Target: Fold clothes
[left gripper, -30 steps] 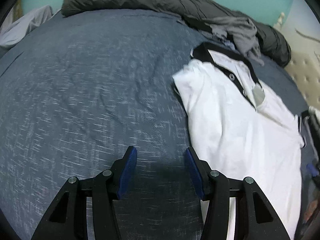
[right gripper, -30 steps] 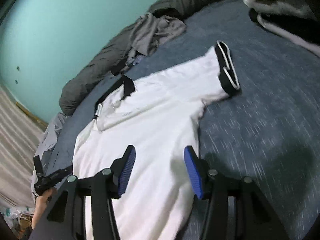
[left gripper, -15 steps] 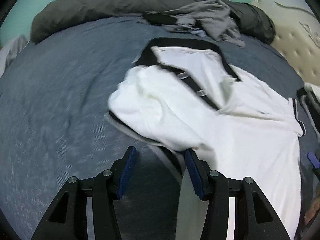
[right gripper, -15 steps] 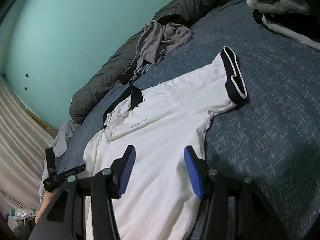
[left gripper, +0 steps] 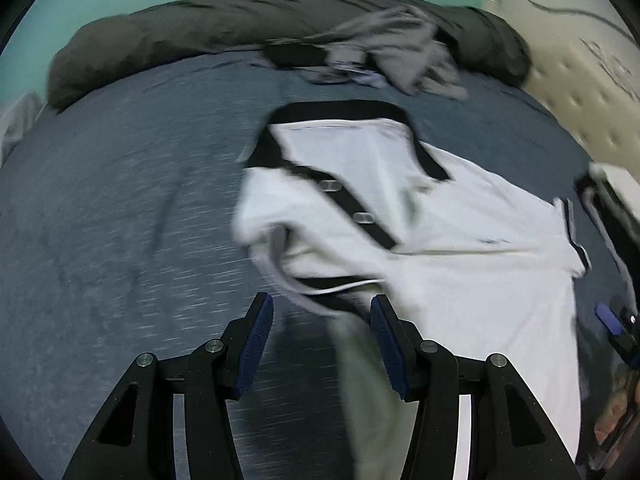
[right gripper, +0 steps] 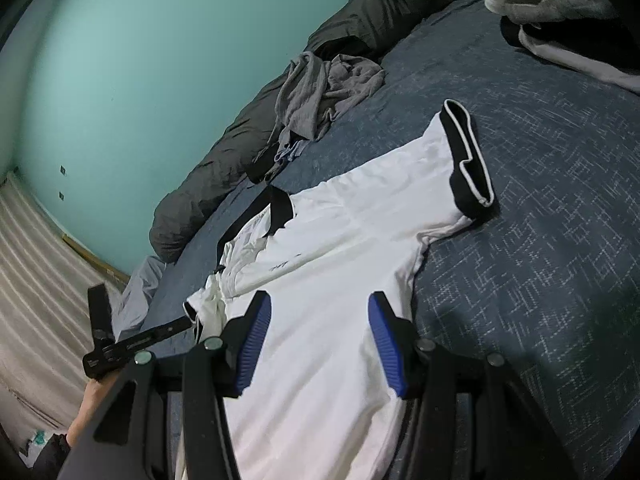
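White polo (left gripper: 460, 264) sprawls across the blue bed (left gripper: 120, 220), filling the centre and right of the left view, collar (left gripper: 340, 110) toward the top. One sleeve (left gripper: 320, 280) lies flopped inward, low centre, just ahead of the left gripper (left gripper: 320, 312), jaws spread, nothing pinched. Right gripper (right gripper: 318, 320) hangs spread over the body, the other sleeve's black cuff (right gripper: 468, 160) upper right. It looks light, limp and wrinkle-prone; best grabbed at hems, cuffs or shoulder seams. Small chest mark (right gripper: 286, 265), too tiny to read.
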`<state>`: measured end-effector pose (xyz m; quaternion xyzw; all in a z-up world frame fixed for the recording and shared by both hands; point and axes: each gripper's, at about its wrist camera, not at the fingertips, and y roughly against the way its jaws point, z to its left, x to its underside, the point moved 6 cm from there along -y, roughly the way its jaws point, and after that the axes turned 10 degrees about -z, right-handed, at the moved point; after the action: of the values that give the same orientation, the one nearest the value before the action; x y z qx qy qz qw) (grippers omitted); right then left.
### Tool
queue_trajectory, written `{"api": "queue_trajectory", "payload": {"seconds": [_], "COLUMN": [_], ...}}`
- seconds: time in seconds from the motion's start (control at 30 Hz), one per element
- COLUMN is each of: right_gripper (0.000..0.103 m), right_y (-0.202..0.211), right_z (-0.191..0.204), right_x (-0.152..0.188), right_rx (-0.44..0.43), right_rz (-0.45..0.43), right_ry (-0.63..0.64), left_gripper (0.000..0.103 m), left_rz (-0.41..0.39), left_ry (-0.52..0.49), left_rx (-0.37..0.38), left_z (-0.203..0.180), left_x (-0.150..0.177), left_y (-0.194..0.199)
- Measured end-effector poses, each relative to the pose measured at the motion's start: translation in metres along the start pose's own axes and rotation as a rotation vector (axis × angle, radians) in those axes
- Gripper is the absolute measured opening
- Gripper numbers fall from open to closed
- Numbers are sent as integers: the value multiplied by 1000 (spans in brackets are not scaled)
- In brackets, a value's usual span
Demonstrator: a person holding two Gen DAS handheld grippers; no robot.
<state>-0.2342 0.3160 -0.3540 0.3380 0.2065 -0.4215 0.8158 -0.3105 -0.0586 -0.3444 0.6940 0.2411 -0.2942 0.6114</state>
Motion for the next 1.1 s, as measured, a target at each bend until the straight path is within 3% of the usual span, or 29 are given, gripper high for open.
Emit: {"api": "queue_trajectory", "payload": {"seconds": [0.13, 0.3, 0.43, 0.53, 0.8, 1.1], "right_gripper": [51, 51, 51, 51, 51, 51], "right_y": [-1, -2, -2, -3, -5, -5], "right_z": [-2, -2, -3, -4, -4, -5], "right_x": [0, 2, 2, 1, 1, 1], "right_rx": [2, 3, 6, 7, 7, 9], "right_rz": [-2, 1, 0, -1, -1, -5], "right_ry": [-15, -20, -22, -25, -28, -28], "left_gripper": [55, 55, 55, 47, 6, 2], "left_rz": [32, 36, 43, 47, 42, -10], "left_ry": [63, 206, 258, 297, 327, 277], "left_rx": [-17, 54, 83, 106, 131, 127], "left_z": [23, 26, 23, 21, 16, 27], "left_x": [10, 14, 9, 5, 0, -8], "left_y": [-6, -17, -31, -42, -53, -27]}}
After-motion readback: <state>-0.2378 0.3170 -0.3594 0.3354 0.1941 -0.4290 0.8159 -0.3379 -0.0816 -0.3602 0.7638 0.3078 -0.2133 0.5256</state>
